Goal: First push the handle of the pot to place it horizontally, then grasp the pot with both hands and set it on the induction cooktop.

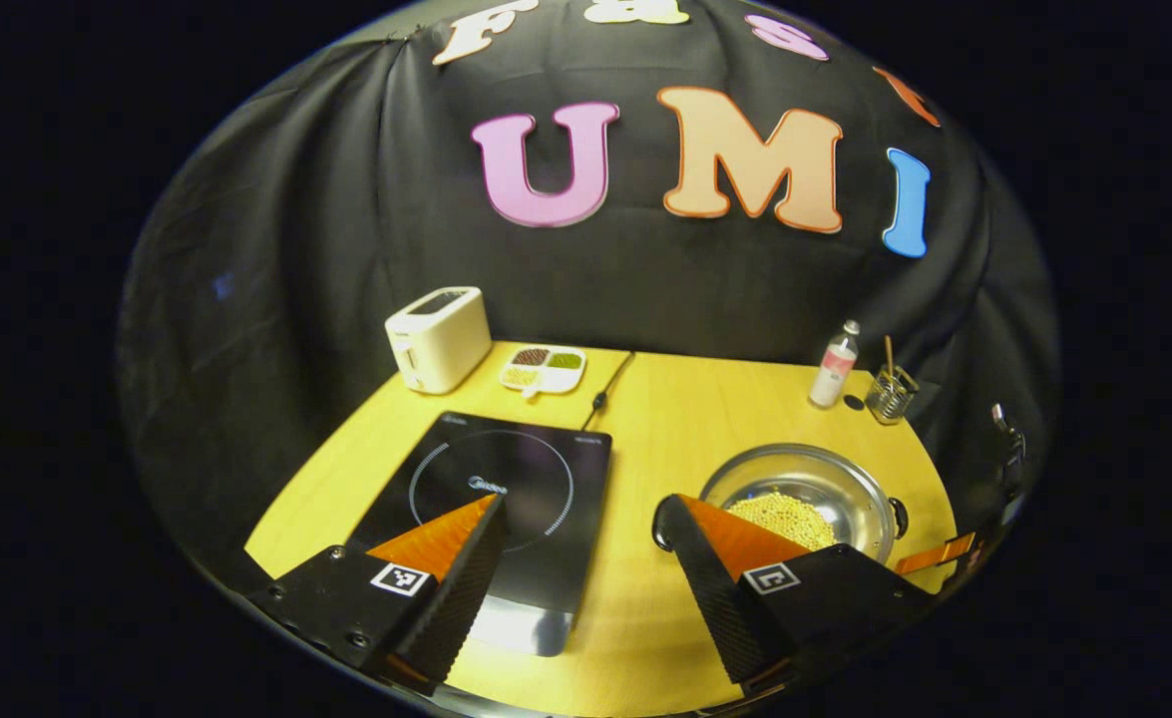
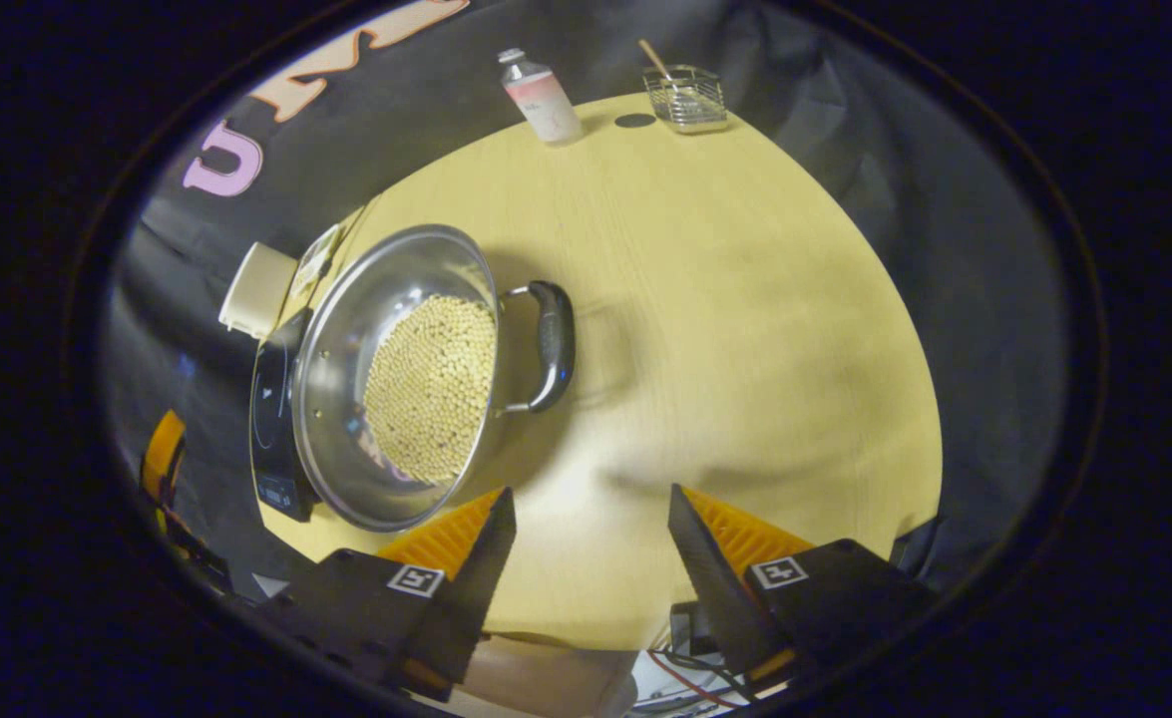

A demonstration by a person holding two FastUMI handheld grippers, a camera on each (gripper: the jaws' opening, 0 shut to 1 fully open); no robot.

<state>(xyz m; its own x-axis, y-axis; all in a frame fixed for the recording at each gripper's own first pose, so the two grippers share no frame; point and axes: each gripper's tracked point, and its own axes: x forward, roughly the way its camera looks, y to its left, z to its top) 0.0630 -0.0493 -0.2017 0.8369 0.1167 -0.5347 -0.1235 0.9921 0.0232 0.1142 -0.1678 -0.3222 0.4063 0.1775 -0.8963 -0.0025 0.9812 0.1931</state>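
Note:
A steel pot (image 1: 800,494) holding small yellow beans stands on the yellow table, to the right of the black induction cooktop (image 1: 506,499). In the right gripper view the pot (image 2: 386,379) has a black loop handle (image 2: 551,344) on its near side. My left gripper (image 1: 581,519) is open above the table's front, between cooktop and pot; its right finger hides the pot's left handle. My right gripper (image 2: 590,514) is open over bare table, in front of the pot and a short way from the handle. The cooktop (image 2: 271,419) lies beyond the pot there.
At the back stand a white toaster (image 1: 439,339), a divided dish of grains (image 1: 543,369), a small bottle (image 1: 834,364) and a wire holder with sticks (image 1: 891,391). The cooktop's cord (image 1: 610,384) runs to the back wall. Bare table (image 2: 745,329) lies right of the pot.

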